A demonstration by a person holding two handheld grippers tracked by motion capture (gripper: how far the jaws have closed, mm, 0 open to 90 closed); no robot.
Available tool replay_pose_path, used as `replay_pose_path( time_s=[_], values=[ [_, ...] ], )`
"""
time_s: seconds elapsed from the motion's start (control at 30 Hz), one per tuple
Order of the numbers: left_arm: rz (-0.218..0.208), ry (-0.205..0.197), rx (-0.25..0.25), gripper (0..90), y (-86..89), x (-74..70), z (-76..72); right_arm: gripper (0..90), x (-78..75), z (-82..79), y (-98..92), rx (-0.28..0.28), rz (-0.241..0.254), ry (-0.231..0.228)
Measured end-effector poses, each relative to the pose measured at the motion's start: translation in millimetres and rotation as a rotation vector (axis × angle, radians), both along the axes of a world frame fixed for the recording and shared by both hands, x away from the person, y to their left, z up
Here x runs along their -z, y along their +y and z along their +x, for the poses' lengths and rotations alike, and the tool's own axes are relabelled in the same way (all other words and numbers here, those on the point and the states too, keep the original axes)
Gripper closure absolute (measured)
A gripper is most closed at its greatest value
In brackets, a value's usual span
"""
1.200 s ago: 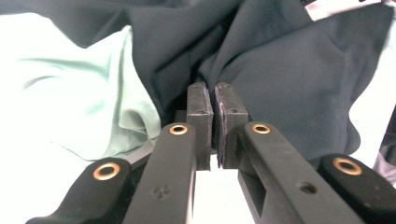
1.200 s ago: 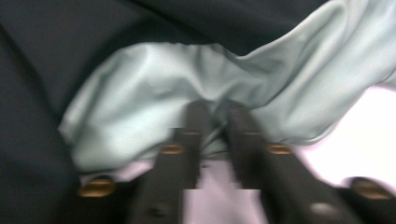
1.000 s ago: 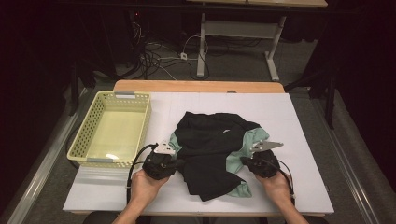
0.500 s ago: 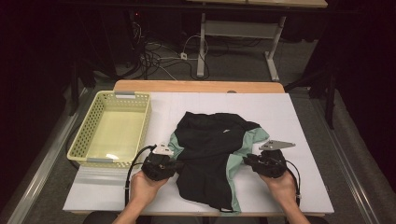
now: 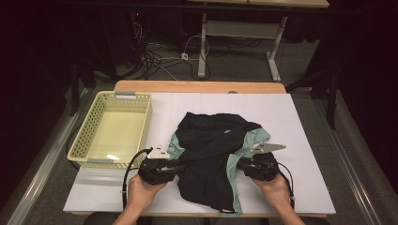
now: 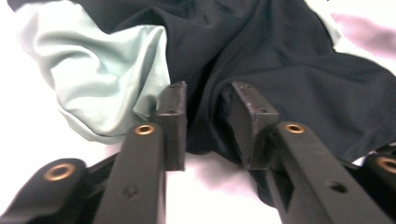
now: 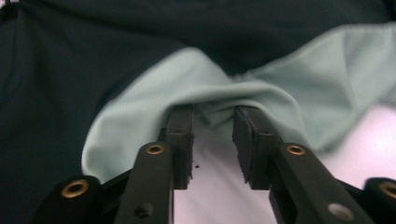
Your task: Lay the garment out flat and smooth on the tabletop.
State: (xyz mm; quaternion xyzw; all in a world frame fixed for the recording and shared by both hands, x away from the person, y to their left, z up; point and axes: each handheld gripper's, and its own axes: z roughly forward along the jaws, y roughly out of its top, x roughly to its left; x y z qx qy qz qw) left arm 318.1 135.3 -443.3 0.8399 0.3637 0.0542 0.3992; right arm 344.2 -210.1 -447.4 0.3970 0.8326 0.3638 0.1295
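While both grippers' jaws had just been opening, left gripper (image 5: pixel 174 165) and right gripper (image 5: pixel 240 165) sat spread at opposite side edges of the dark-and-mint garment (image 5: pixel 211 154), which lay on the white surface (image 5: pixel 305 140), long axis front-to-back, cloth between both finger pairs, unpinched.

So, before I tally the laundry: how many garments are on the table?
1: a black and mint-green garment lies crumpled at the table's middle, between the two grippers. The basket beside it looks empty.
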Motion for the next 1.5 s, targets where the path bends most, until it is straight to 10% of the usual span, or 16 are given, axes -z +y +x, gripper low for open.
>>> replay_pose_path(
  time_s=[0.33, 0.63, 0.9, 1.5],
  values=[
    [0.081, 0.052, 0.012, 56.5, -13.2, 19.7, 11.1, 58.6, 12.0, 19.9, 40.8, -0.033, -0.082, 0.018],
    [0.116, 0.061, 0.019, 57.0, -19.4, 26.1, 15.5, 60.2, 9.3, 2.8, 18.4, -0.023, -0.055, 0.032],
    [0.111, 0.061, 0.017, 56.7, -19.0, 24.9, 13.8, 87.0, 17.4, 5.0, 34.3, -0.088, -0.117, 0.034],
    [0.116, 0.084, 0.042, 62.7, -22.6, 27.4, 14.3, 89.5, -2.2, -13.9, -24.1, -0.029, -0.084, 0.022]
  ],
)
